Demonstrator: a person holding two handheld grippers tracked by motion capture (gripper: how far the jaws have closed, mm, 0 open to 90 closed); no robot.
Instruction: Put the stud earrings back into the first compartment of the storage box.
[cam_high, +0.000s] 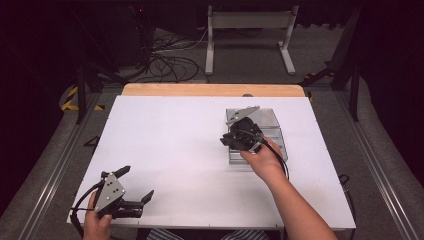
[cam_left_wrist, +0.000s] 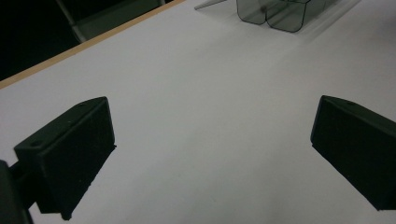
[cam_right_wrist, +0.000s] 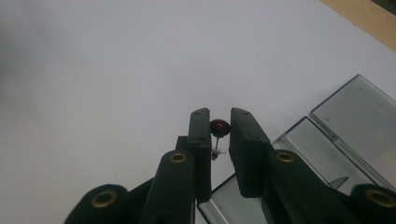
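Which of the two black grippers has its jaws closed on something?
The right gripper, above the clear plastic box: it pinches a small dark-red bead on a pin. The left gripper gapes empty.

The counter (cam_high: 165, 150) sat in the middle of the room, its top white and evenly lit, with a strip of pale wood (cam_high: 212, 90) running along the far edge. Grey carpeted floor (cam_high: 45, 165) spread out around it, crossed on both sides by metal rails (cam_high: 55, 160). Beyond the counter stood a white metal frame (cam_high: 248, 30) on two legs, and next to it a tangle of black cables (cam_high: 170, 62) lay on the floor. Yellow-and-black hazard tape (cam_high: 70, 100) marked the floor at the left. Everything farther back was dark, the walls lost in shadow.
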